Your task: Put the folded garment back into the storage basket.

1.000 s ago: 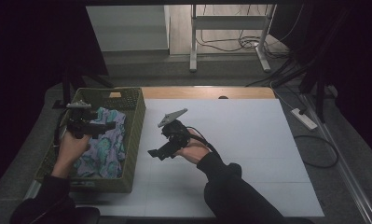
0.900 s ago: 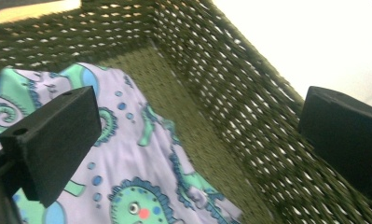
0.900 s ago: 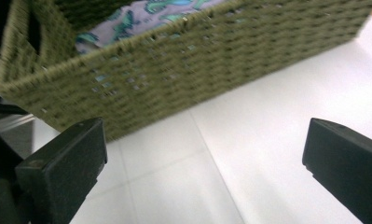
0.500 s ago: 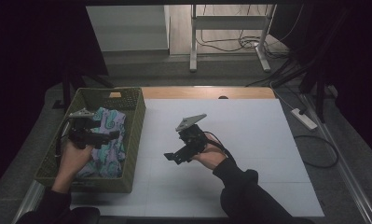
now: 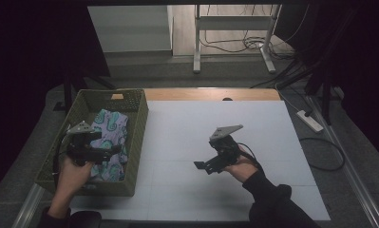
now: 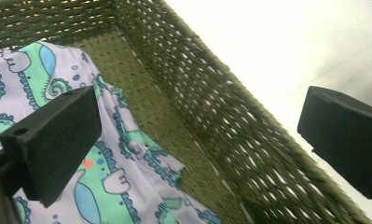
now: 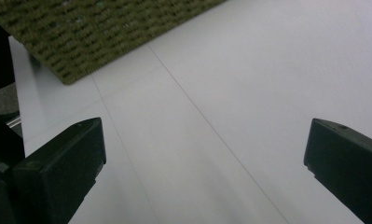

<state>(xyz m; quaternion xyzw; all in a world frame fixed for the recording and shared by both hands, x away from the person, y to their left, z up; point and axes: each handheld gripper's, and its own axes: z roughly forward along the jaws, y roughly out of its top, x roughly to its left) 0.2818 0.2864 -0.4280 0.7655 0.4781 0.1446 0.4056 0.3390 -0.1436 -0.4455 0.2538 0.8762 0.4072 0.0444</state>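
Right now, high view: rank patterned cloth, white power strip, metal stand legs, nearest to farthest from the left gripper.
From the left gripper:
1. Patterned cloth, right under it in the woven basket at table left.
2. Metal stand legs, on the floor beyond the table's far edge.
3. White power strip, on the floor off the table's right side.
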